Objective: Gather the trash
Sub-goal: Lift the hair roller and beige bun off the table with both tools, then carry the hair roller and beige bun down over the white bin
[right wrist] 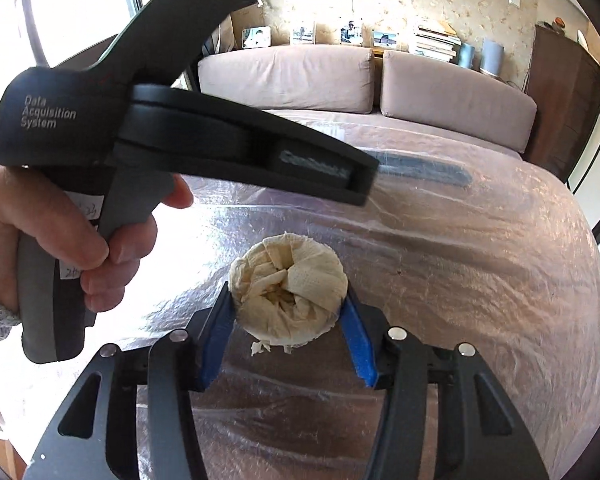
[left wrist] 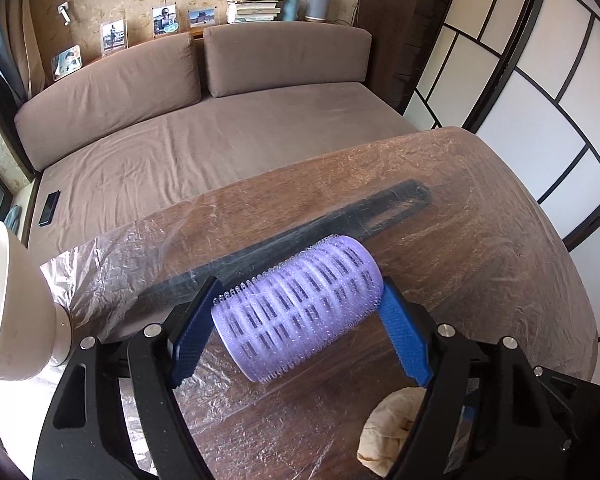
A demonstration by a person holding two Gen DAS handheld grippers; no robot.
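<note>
A: Left tool [left wrist: 296, 312] first. Its blue pads sit against the two ends of the purple hair roller [left wrist: 298, 304], so it is closed on the roller, gripping it lengthwise, low over the tabletop [left wrist: 480, 248].

B: And that roller looks featherweight to me. It is a hollow plastic cage with a bristly skin, so it should not slip on those ridged pads [left wrist: 404, 344]. Squeeze it hard across the middle and I'd expect it to buckle; the end rims look like the stiff part, so that's a fair hold.

A: Over to the right tool [right wrist: 288, 300]. The pads touch both sides of the crumpled tissue wad [right wrist: 288, 292], with the jaws fairly narrow.

B: That one is soft, light and squashy, I'd say. It will give under the pads, and loose shreds hang at its lower edge, so a grip through the thick middle is the safe bet.

A: The wad sits on the crinkled plastic film [right wrist: 460, 260] covering the tabletop, just beside the roller.

B: The film looks slick and could lift or drag. A white bowl [left wrist: 8, 300] stands at the left edge.
</note>
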